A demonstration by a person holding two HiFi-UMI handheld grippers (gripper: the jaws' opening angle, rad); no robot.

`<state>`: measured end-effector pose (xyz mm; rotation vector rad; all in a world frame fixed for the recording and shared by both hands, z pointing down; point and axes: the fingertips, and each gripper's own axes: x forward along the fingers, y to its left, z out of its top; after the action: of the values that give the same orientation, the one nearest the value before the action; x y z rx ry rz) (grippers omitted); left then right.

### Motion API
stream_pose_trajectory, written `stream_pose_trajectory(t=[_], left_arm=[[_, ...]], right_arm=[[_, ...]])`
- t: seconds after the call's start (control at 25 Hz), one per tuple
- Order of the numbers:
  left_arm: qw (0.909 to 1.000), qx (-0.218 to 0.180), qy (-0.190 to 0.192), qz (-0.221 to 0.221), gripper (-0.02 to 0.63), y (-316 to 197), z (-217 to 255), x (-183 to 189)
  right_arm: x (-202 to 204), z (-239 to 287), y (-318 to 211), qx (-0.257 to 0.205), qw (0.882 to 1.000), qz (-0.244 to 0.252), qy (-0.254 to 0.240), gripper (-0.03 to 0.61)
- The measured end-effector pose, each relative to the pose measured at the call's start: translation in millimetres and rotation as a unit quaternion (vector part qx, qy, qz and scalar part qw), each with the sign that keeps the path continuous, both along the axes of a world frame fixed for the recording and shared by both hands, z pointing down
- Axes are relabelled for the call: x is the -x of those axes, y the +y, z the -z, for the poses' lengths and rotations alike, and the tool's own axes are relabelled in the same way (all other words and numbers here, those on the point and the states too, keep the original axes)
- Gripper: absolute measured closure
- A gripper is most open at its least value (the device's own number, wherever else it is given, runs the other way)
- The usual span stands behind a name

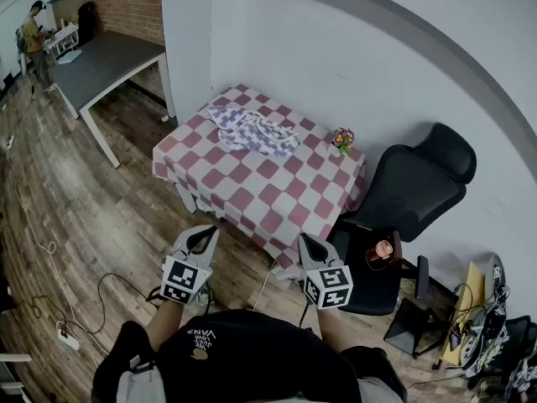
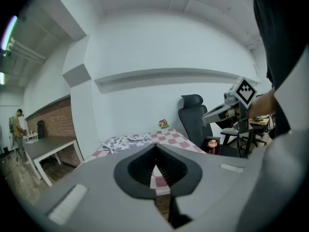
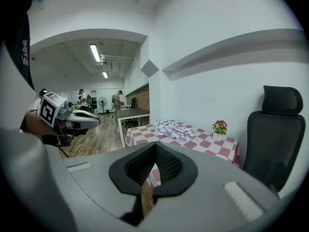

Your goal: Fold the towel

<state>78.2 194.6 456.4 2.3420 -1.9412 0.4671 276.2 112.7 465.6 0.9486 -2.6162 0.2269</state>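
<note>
While both grippers are held low in front of the person, well short of the table, the towel lies crumpled on the checked cloth. It sits towards the table's far edge, near the wall. The left gripper has its jaws pressed together with nothing between them. The right gripper is the same, jaws closed tight and empty. The two sit side by side, apart, tilted slightly down towards the table. A flower pot stands at the table corner right of the towel, not touching it. A black chair is just beside the table's right side, with a red cup by its seat. A grey desk stands further back on the left, with a person at its far end. A cable trails over the wood floor.
</note>
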Motion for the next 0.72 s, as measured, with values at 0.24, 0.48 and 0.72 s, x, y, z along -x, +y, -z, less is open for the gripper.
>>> stream_pose_trajectory(t=[0.24, 0.48, 0.72], left_arm=[[0.9999, -0.009, -0.002, 0.014, 0.612, 11.1, -7.5, -30.9], [0.9986, -0.009, -0.002, 0.053, 0.612, 29.7, -15.7, -30.7], [0.9987, -0.019, 0.008, 0.047, 0.605, 24.3, -18.0, -34.4]], right_arm=[[-22.6, -14.7, 1.7, 0.004, 1.0, 0.013, -0.007, 0.574], [-23.2, -21.0, 4.5, 0.007, 0.999, 0.038, -0.01, 0.574], [-8.7, -19.2, -6.4, 0.012, 0.997, 0.051, -0.049, 0.574]])
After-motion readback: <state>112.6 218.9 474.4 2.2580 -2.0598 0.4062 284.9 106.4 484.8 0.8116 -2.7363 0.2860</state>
